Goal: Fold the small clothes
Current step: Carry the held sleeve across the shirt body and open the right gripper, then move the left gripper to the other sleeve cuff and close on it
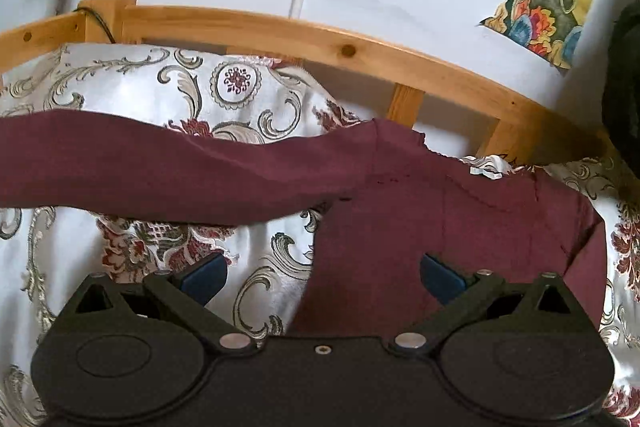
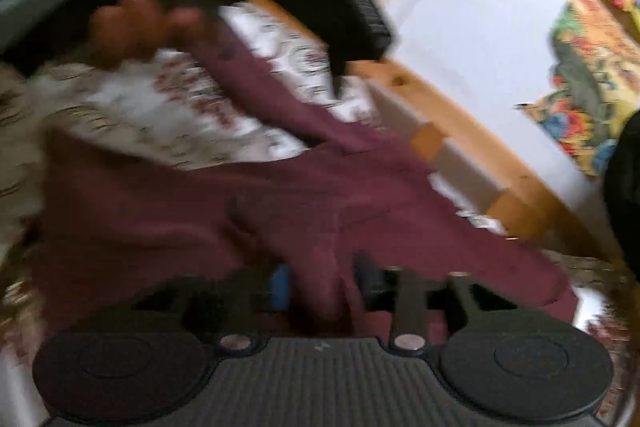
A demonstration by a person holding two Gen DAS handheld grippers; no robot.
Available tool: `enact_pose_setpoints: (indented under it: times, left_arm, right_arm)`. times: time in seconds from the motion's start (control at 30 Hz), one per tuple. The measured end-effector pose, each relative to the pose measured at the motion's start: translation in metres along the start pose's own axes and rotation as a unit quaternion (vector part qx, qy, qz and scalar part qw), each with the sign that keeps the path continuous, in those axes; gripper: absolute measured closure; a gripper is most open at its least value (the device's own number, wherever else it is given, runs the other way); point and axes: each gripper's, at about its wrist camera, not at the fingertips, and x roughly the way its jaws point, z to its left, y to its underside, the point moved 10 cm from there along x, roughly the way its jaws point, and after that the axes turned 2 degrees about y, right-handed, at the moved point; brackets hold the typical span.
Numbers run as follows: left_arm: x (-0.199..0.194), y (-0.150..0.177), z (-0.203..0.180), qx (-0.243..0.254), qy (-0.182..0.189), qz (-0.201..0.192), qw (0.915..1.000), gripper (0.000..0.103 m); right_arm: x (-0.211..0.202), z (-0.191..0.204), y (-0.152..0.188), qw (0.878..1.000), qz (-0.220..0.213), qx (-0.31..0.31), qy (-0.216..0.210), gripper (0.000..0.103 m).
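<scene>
Bed: a white bedspread with grey scrollwork and dark red flowers [image 1: 132,87] covers the surface; a curved pale pine headboard rail [image 1: 280,31] runs behind it, toward twelve o'clock in the left wrist view.
Garment: a small maroon knit top with long sleeves [image 1: 440,219] lies on the bedspread. Its body sits at about three o'clock from the middle of the left wrist view, and one sleeve [image 1: 140,163] stretches flat toward nine o'clock.
Step in hand: judging from the sleeve lying out to the side, the sleeve fold seems not yet made.
Person: a blurred hand [image 2: 136,23] shows at about ten o'clock in the right wrist view, above the bedspread; what it grips is hidden.
Left gripper [image 1: 320,279]: it hovers over the hem side of the body with its jaws spread wide, one blue pad [image 1: 204,277] above bare bedspread and the other above maroon cloth. It holds nothing.
Right gripper [image 2: 324,287]: the picture is smeared by motion. The jaws stand part-way apart with a ridge of maroon cloth between them; whether the pads press on it cannot be told.
Doing it well: the left gripper would best take the sleeve near its cuff, pinch one layer only, and carry it low across the body so the shoulder seam becomes the crease.
Risk: a pinch that also catches the bedspread would probably drag the garment askew.
</scene>
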Motion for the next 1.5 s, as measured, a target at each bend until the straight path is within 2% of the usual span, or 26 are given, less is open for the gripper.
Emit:
enact_pose_setpoints:
  times: [0.07, 0.2, 0.3, 0.4, 0.5, 0.57, 0.67, 0.7, 0.8, 0.83, 0.87, 0.93, 1.0, 1.07, 1.1, 1.13, 1.17, 1.4, 1.5]
  left_arm:
    - [0.006, 0.003, -0.001, 0.018, -0.008, 0.000, 0.9998, 0.001]
    - [0.022, 0.017, -0.007, 0.033, -0.005, 0.032, 0.9989, 0.001]
    - [0.029, 0.031, -0.017, 0.053, 0.012, 0.060, 0.9967, 0.001]
    - [0.031, 0.045, -0.027, 0.073, 0.029, 0.085, 0.9932, 0.001]
    - [0.032, 0.064, -0.042, 0.073, 0.078, 0.132, 0.9855, 0.001]
    - [0.031, 0.079, -0.051, 0.064, 0.104, 0.165, 0.9787, 0.001]
    - [0.028, 0.097, -0.060, 0.072, 0.108, 0.190, 0.9732, 0.001]
    - [0.027, 0.103, -0.062, 0.092, 0.098, 0.192, 0.9721, 0.001]
    - [0.029, 0.117, -0.060, 0.162, 0.043, 0.205, 0.9642, 0.001]
    - [0.031, 0.122, -0.057, 0.183, 0.027, 0.215, 0.9590, 0.001]
    - [0.033, 0.129, -0.054, 0.202, 0.012, 0.226, 0.9529, 0.001]
    - [0.033, 0.138, -0.050, 0.213, 0.002, 0.240, 0.9470, 0.001]
    - [0.030, 0.141, -0.046, 0.205, -0.001, 0.245, 0.9477, 0.001]
    - [0.030, 0.142, -0.044, 0.196, -0.007, 0.248, 0.9485, 0.001]
    - [0.030, 0.142, -0.043, 0.194, -0.008, 0.250, 0.9486, 0.001]
    - [0.031, 0.143, -0.043, 0.193, -0.008, 0.250, 0.9487, 0.001]
    - [0.031, 0.143, -0.042, 0.192, -0.007, 0.250, 0.9489, 0.001]
    - [0.031, 0.143, -0.045, 0.192, -0.006, 0.250, 0.9489, 0.001]
    - [0.031, 0.140, -0.044, 0.185, 0.001, 0.255, 0.9489, 0.001]
  right_arm:
    - [-0.006, 0.011, 0.004, 0.999, 0.006, 0.003, -0.038, 0.053]
    - [-0.026, 0.025, 0.009, 0.993, 0.019, -0.002, -0.113, 0.031]
    - [-0.044, 0.012, 0.007, 0.993, 0.018, 0.003, -0.118, 0.016]
    - [-0.056, -0.029, 0.006, 0.996, 0.019, 0.045, -0.069, 0.006]
    - [-0.052, -0.086, 0.019, 0.992, 0.034, 0.122, 0.016, 0.003]
    - [-0.044, -0.124, 0.037, 0.979, 0.059, 0.184, 0.068, 0.003]
    - [-0.029, -0.172, 0.066, 0.946, 0.078, 0.288, 0.124, 0.004]
    - [-0.024, -0.183, 0.075, 0.935, 0.079, 0.318, 0.134, 0.006]
    - [-0.007, -0.207, 0.102, 0.903, 0.094, 0.390, 0.155, 0.027]
    - [-0.004, -0.209, 0.113, 0.896, 0.103, 0.404, 0.155, 0.035]
    - [0.000, -0.210, 0.122, 0.890, 0.113, 0.414, 0.154, 0.039]
    - [0.006, -0.209, 0.137, 0.883, 0.129, 0.425, 0.154, 0.048]
    - [0.007, -0.213, 0.147, 0.883, 0.135, 0.423, 0.152, 0.052]
    - [0.012, -0.211, 0.149, 0.889, 0.139, 0.410, 0.149, 0.054]
    - [0.014, -0.210, 0.148, 0.892, 0.139, 0.405, 0.147, 0.063]
    - [0.015, -0.208, 0.147, 0.893, 0.140, 0.401, 0.146, 0.089]
    - [0.017, -0.206, 0.148, 0.895, 0.148, 0.395, 0.146, 0.096]
    - [0.014, -0.215, 0.149, 0.893, 0.154, 0.385, 0.176, 0.097]
    - [0.014, -0.211, 0.146, 0.899, 0.159, 0.368, 0.179, 0.092]
